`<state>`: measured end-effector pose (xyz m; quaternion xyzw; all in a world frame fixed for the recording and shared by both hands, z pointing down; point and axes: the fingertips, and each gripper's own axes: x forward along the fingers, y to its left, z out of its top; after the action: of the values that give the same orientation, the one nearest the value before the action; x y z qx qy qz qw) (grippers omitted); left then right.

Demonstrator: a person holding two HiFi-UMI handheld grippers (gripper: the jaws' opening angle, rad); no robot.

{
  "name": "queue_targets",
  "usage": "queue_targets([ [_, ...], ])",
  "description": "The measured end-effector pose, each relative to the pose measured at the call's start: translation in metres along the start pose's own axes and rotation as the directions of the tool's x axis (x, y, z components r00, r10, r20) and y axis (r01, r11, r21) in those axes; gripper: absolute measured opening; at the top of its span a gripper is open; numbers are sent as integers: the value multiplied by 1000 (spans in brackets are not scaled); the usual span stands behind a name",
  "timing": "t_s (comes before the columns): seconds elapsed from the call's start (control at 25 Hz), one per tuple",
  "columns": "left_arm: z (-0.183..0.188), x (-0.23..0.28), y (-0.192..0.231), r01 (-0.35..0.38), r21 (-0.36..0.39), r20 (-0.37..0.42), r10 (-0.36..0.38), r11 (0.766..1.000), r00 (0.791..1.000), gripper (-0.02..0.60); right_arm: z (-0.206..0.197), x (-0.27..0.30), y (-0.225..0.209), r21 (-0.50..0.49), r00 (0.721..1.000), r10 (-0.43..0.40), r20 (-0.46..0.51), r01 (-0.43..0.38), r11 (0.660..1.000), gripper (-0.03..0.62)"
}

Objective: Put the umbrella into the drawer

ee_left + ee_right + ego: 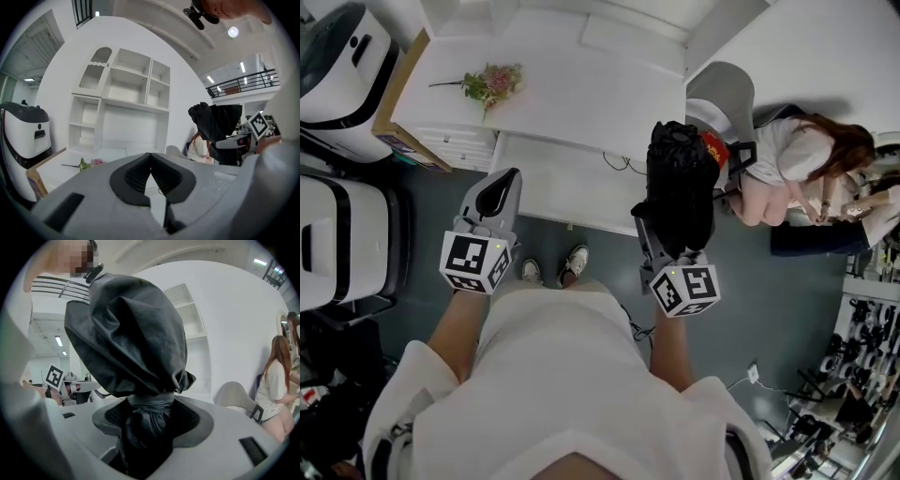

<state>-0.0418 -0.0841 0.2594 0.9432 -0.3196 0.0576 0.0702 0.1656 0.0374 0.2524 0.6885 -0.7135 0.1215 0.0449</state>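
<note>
A folded black umbrella (680, 178) stands upright in my right gripper (675, 217), in front of the white desk. In the right gripper view the jaws are shut on the umbrella (133, 329) at its strapped neck, my right gripper (150, 417) pressing it from both sides. My left gripper (500, 185) hangs beside it at the left, shut and holding nothing; its pads (140, 174) meet in the left gripper view, where the umbrella (218, 125) shows at the right. A white drawer unit (457, 145) sits under the desk's left end, its fronts shut.
A sprig of pink flowers (492, 82) lies on the white desk (572, 94). White shelving (124, 108) rises behind the desk. A person (792, 169) sits by a chair (722, 94) at the right. White machines (342, 239) stand at the left.
</note>
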Motion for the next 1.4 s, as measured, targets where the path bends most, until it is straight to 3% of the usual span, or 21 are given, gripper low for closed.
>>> queue_targets([
  [0.52,-22,30,-5,-106,-3,-64,106,994,992,14,-52,47,-27,-13,979,147,-144,-151,988,264],
  [1.4,-76,20,0,-183,-82,-148,170,980,974,14,-127,102,-17,-105,891,270,-366,-327,939,264],
])
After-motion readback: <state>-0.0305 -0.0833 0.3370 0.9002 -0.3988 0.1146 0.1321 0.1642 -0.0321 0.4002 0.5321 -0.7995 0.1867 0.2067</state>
